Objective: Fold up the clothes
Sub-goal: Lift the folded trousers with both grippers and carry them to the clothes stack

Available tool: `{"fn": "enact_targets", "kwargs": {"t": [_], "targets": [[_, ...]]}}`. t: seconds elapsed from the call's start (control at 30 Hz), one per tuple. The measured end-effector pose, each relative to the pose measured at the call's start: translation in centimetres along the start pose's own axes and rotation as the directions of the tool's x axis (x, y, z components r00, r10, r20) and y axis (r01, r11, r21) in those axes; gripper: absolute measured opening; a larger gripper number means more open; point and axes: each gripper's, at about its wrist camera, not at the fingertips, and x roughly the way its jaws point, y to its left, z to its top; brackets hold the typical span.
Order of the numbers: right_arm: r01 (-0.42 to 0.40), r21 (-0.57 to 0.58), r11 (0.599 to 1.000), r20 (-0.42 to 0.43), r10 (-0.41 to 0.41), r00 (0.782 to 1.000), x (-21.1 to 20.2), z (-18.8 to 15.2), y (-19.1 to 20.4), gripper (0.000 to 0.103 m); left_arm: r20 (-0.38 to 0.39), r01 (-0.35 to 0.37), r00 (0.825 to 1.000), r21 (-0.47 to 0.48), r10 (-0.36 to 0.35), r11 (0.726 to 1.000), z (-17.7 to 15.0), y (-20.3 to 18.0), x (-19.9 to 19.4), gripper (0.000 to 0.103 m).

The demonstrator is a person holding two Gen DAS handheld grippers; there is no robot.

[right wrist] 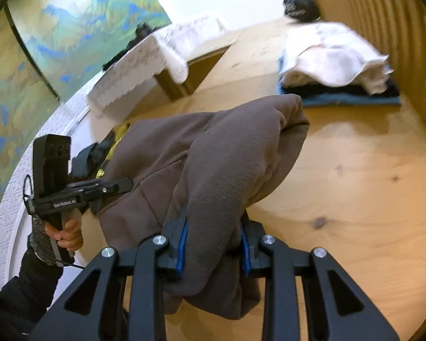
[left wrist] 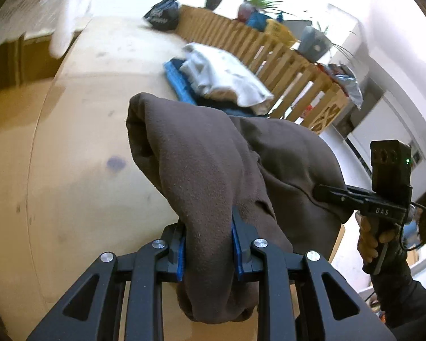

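Observation:
A brown fleece garment (left wrist: 213, 153) hangs between both grippers above the wooden table (left wrist: 93, 113). My left gripper (left wrist: 208, 244) is shut on a thick bunch of the brown cloth between its blue pads. My right gripper (right wrist: 214, 244) is shut on another bunch of the same garment (right wrist: 213, 164). Each gripper shows in the other's view: the right one (left wrist: 326, 193) pinches the cloth's right edge, the left one (right wrist: 119, 187) pinches its left edge. The cloth sags and folds between them.
A stack of folded clothes, white on top of dark and blue (left wrist: 221, 76), lies at the table's far side (right wrist: 335, 62). A wooden slat fence (left wrist: 284, 65) with plants stands behind it. A black bag (left wrist: 162, 14) sits at the far corner. A white-covered bench (right wrist: 133, 68) is at left.

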Motion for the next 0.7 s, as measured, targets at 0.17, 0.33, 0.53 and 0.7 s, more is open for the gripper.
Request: {"fn": "enact_targets", "kwargs": {"t": [0.17,0.33,0.53,0.7], "targets": [[0.075,0.004,0.997,0.044,-0.075,0.996,-1.6,1.9,-1.2,0.028,-0.001,0.003,1.0,0.069,-0.003,0.998,4.5,-2.8,2.5,0.023],[0.157,-0.036,0.987,0.1,-0.152,0.983,-3.2,7.9,-2.9,0.028,0.029,0.007,1.0,0.111,-0.01,0.994,9.8,-5.1,4.3,0.023],[0.249,-0.079,0.965,0.176,-0.232,0.957,-4.2,17.7,-6.1,0.028,0.118,0.004,0.993,0.15,-0.022,0.989,18.6,-7.0,6.9,0.023],[0.315,-0.104,0.944,0.191,-0.291,0.937,-2.7,25.0,-9.4,0.028,0.168,0.027,0.985,0.115,-0.046,0.993,25.2,-6.2,10.9,0.023]]}}
